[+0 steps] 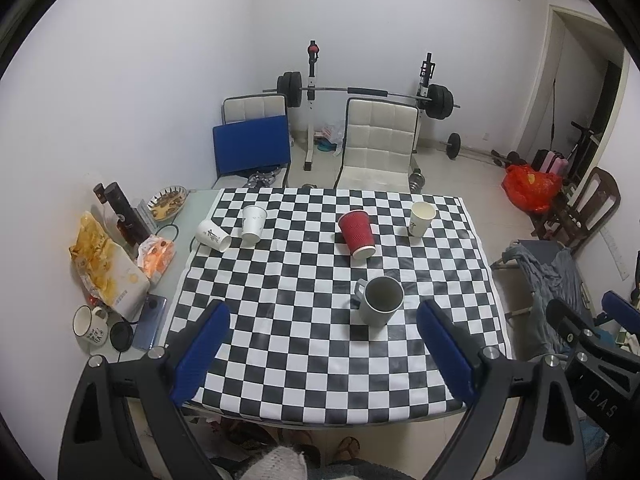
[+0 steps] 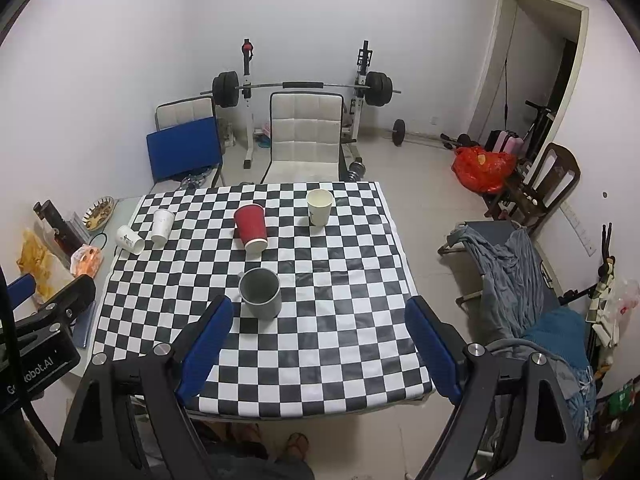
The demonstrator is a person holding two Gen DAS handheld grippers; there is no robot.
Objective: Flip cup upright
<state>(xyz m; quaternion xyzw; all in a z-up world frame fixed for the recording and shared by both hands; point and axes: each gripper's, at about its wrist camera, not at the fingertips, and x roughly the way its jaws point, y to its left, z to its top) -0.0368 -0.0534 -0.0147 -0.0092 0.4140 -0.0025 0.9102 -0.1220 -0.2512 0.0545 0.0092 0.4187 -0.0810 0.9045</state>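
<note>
Over the checkered desk (image 1: 440, 280), both claws hang high and back from the cups, nothing gripped.

Left claw (image 1: 322, 356): jaws spread wide, empty. Right claw (image 2: 320, 354): same, wide and empty.

Cups as they lie now:
- Grey mug (image 1: 378, 301), upright, nearest me, mouth open to the ceiling. No work needed.
- Cream paper cup (image 1: 421, 219), upright at the far right.
- Red paper cup (image 1: 357, 235), tipped over near desk centre, base toward the far side, open rim facing me. My judgement: this is the likeliest target.
- Two white paper cups (image 1: 253, 225) at the far left edge of the cloth, close together, perhaps touching. One (image 1: 213, 235) lies on its side; the other looks inverted or leaning, I cannot tell which.

Plan for the step: descend on the red cup across its ribbed wall, jaws straddling the middle, not the rim. Paper crushes, so close gently. Lift clear before rotating so the rim does not drag the cloth, and keep away from the mug just in front.
</note>
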